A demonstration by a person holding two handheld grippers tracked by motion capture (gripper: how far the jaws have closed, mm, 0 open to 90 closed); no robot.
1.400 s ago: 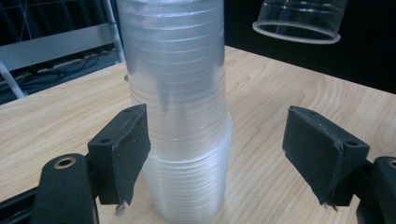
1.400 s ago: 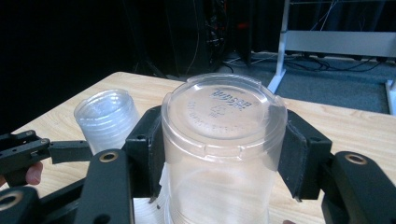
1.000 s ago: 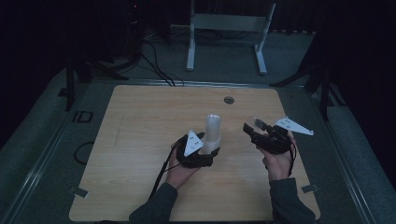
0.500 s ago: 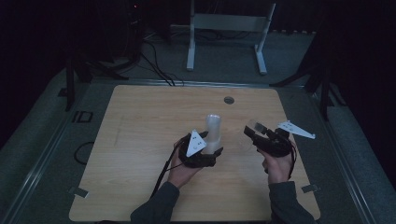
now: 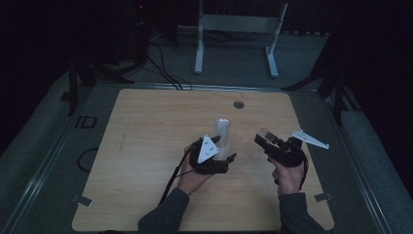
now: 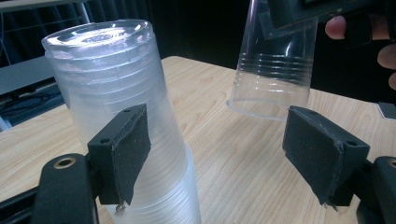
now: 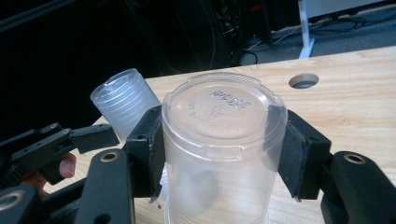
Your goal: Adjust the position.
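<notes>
While the left claw (image 6: 224, 158) gapes beside ribbed stacked cups (image 6: 121, 116), the right claw (image 7: 219, 154) pinches a clear cup (image 7: 219, 140).

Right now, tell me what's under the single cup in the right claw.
Bare table lies under the cup, which hangs upside down, rim clear of the wood. Its inside looks empty through the clear wall. The right claw covers part of its base.

A tall stack of clear cups (image 5: 223, 139) stands upside down on the table. One clear cup (image 7: 219, 140) is apart, upside down and held up.
</notes>
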